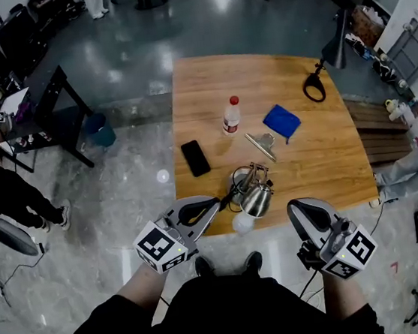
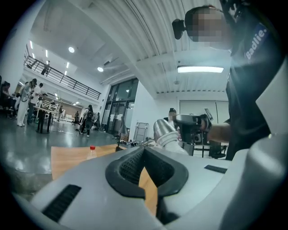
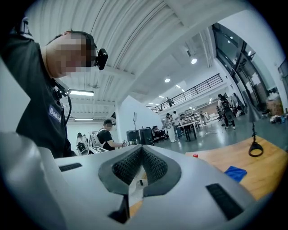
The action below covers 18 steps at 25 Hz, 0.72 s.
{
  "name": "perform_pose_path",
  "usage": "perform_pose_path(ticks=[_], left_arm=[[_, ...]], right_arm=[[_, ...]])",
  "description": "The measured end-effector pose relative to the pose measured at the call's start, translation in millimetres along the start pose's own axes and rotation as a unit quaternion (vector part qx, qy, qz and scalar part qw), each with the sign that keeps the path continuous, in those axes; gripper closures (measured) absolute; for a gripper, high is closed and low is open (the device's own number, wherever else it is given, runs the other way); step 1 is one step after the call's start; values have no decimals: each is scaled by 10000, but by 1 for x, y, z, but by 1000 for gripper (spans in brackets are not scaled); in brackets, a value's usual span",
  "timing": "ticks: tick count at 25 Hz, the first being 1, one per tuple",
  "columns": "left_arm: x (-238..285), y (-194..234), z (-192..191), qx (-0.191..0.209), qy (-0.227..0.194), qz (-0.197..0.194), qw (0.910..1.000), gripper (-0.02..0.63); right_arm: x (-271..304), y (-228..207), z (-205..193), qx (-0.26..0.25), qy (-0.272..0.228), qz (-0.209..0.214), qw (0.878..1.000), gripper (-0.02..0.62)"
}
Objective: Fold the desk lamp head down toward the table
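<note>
The desk lamp [image 1: 251, 193] stands at the near edge of the wooden table [image 1: 321, 156]. Its silver metal head is tilted, with a white bulb [image 1: 242, 222] hanging past the edge. My left gripper [image 1: 212, 203] is shut and empty, its tip just left of the lamp, apart from it. In the left gripper view the lamp head [image 2: 165, 131] rises just beyond the closed left gripper [image 2: 144, 149]. My right gripper [image 1: 299, 206] hovers off the table edge to the right of the lamp. Its jaws meet at the tip with nothing between them, as the right gripper [image 3: 141, 148] shows in its own view.
On the table are a red-capped bottle [image 1: 230, 114], a black phone [image 1: 195, 157], a blue cloth [image 1: 282, 121], a metal clip [image 1: 261, 145] and a black ring [image 1: 313, 87]. A second dark lamp [image 1: 337, 41] stands at the far right corner. People move about the hall beyond.
</note>
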State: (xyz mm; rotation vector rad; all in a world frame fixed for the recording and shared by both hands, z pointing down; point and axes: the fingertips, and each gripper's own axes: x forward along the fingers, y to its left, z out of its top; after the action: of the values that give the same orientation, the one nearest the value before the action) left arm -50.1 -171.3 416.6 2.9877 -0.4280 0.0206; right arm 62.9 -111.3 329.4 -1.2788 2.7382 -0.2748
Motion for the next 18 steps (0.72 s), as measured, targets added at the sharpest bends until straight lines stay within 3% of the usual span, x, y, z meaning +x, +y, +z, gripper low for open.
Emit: perform_pose_path(ticks=[10, 18], left_arm=[[58, 45, -76, 80, 507, -40, 9987, 607], [106, 59, -110, 210, 817, -177, 9963, 606]], right_arm=[[-7, -44, -11, 19, 210, -145, 9997, 600], [3, -61, -23, 81, 477, -145, 9987, 600]])
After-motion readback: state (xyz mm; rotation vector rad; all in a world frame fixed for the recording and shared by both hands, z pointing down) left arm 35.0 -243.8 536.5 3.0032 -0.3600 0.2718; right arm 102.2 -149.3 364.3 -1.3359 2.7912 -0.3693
